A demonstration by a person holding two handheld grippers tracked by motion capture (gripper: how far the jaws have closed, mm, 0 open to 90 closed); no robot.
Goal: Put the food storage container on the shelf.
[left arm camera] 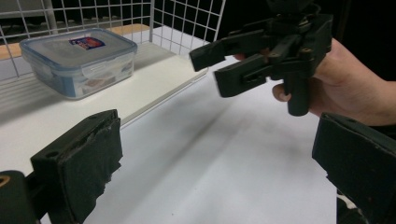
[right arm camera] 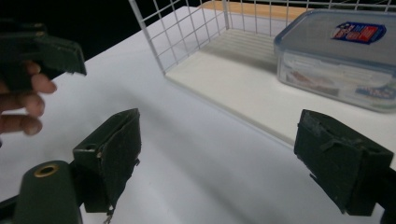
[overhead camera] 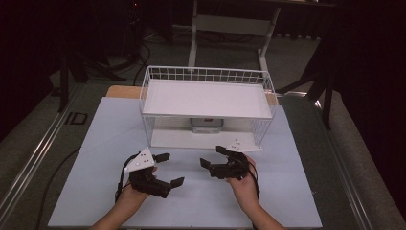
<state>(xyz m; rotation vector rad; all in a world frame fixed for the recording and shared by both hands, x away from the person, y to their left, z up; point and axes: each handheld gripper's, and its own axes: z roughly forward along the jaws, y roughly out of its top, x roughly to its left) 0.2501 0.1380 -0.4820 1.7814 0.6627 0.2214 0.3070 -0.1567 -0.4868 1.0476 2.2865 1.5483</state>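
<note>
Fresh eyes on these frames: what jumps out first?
The white wire shelf rack at the table's far middle, with a clear lidded food container on its lower board. In front, the left gripper and right gripper hover open and empty over the pale table.

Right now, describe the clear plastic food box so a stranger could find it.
Find the white wire shelf rack at the table's far side. On its lower board, under the top shelf, sits the clear lidded plastic box, the one thing stored there, with a red-and-blue label on its lid.
</note>
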